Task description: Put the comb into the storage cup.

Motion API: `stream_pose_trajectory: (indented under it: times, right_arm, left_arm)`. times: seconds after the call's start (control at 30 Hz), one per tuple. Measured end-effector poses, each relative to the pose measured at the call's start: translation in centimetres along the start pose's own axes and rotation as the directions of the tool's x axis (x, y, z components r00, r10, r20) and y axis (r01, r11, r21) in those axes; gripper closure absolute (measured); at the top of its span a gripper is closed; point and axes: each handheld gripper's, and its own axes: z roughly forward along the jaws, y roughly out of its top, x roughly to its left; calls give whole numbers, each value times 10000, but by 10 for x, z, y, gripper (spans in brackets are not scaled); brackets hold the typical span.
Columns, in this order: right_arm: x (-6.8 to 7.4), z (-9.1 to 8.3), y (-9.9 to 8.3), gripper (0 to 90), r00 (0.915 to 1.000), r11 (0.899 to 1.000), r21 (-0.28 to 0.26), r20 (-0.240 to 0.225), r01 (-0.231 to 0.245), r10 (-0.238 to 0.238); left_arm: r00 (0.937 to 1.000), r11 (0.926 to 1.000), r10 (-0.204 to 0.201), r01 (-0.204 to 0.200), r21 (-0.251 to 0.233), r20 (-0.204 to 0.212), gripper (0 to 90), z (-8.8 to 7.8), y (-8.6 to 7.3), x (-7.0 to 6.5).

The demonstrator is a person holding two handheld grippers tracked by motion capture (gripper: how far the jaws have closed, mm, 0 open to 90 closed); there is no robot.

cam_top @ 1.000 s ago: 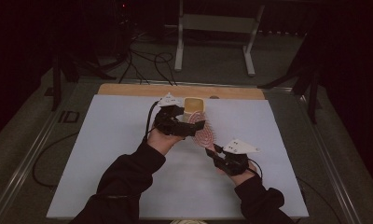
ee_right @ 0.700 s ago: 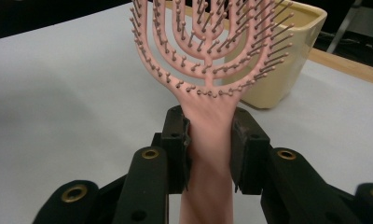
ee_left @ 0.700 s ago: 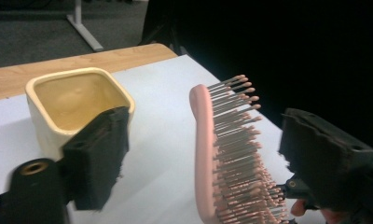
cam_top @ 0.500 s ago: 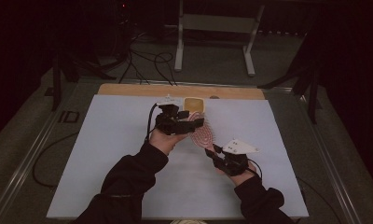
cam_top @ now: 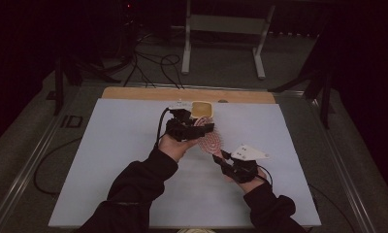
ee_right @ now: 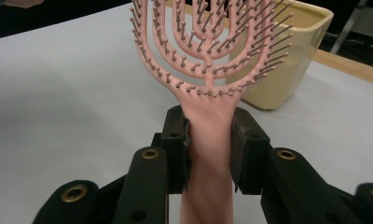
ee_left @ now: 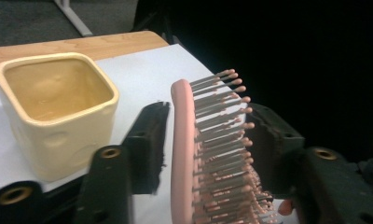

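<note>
the right gripper (ee_right: 208,140) is clamping the handle of the pink hairbrush (cam_top: 209,141), holding it tilted above the white desk (cam_top: 109,160), just in front of the yellow cup (cam_top: 202,109). the left gripper (ee_left: 208,140), reaching in from the left with forearm angled forward, is straddling the brush head; its jaws have just been closing, one pad at the back, the other against the bristle tips.

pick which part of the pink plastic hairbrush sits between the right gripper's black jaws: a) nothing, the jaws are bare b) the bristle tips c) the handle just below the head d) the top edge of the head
c: in the right gripper view, the right gripper has its pads pressed on either side of the pink plastic hairbrush at its handle, just below the bristled head.
</note>
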Motion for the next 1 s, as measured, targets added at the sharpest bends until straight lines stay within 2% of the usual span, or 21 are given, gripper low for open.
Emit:
stream_pose_trajectory:
  times: [0.07, 0.3, 0.6, 0.83, 1.0]
  right_arm:
    - [0, 0, 0, 704, 10000, 10000, 6, -28, 6, -6]
    - [-1, 1, -2, 703, 10000, 10000, 46, 57, 61, -62]
    - [-2, 0, -2, 702, 10000, 10000, -49, 3, -23, 23]
    - [-3, -1, -2, 701, 10000, 9997, -226, -19, -20, 20]
    - [-3, -1, -2, 698, 10000, 9995, -319, -36, 9, -10]
  left_arm:
    - [10000, 10000, -11, 11, -25, -30, 591, 0, 0, -1]
    - [9995, 9999, -119, 119, 15, 283, 638, 0, 3, -2]
    - [9993, 9998, -144, 148, -127, 352, 654, -1, 6, -7]
    - [9995, 9997, 209, -206, -142, 231, 658, -2, 9, -15]
    - [9993, 9994, 313, -310, -154, 206, 660, -3, 11, -18]
